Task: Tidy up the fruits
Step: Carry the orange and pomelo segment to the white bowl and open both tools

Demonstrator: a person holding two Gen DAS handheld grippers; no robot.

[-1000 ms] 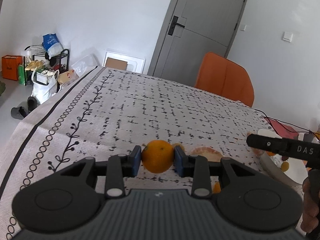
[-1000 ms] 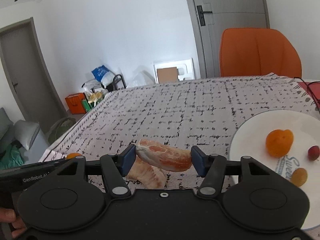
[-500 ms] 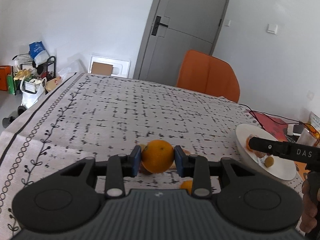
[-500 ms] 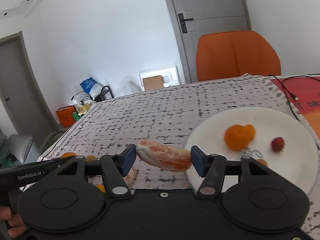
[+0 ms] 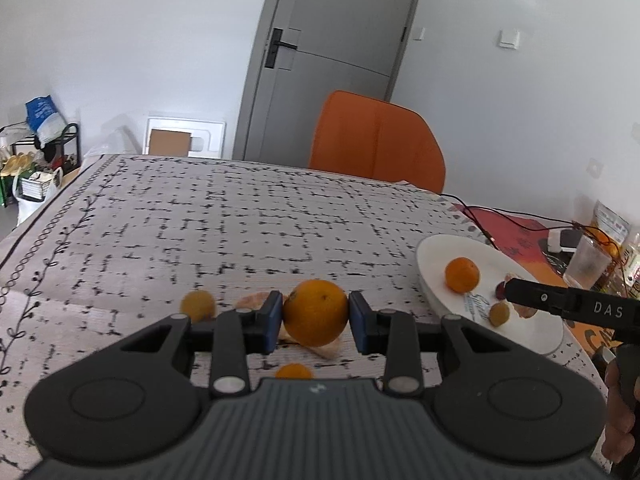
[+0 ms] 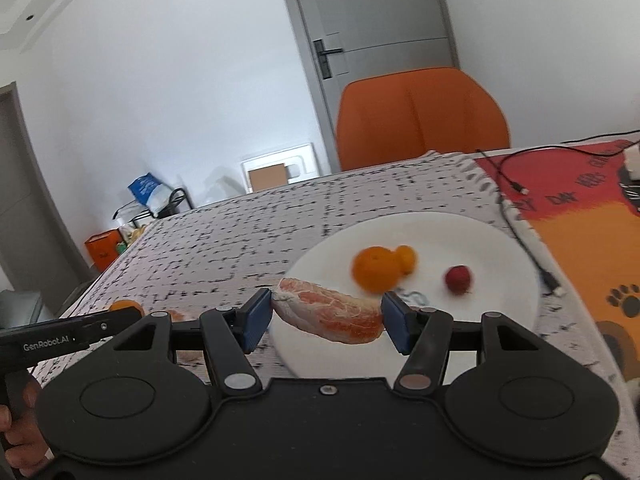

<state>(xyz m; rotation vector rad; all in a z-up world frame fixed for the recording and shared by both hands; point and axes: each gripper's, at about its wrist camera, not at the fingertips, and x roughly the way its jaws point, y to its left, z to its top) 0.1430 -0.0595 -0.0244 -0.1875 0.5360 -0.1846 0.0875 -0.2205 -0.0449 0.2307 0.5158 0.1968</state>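
Behind the left gripper (image 5: pixel 315 317) and its orange (image 5: pixel 315 312): a peeled piece (image 5: pixel 251 302) mostly hidden, a small orange fruit (image 5: pixel 294 371) half covered by the gripper body. Ahead of the right gripper (image 6: pixel 327 315): motion-blurred oranges (image 6: pixel 376 268) on the plate (image 6: pixel 500 292), print under them unreadable. Far right of the left gripper: glass (image 5: pixel 585 261) and packets, too blurred to identify.

Bright daylight, fisheye edges, slight blur

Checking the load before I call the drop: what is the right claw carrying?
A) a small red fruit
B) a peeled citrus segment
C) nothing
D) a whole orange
B: in the right wrist view the right claw is shut on a peeled citrus segment, pink-orange with white pith, held over the near edge of the white plate.
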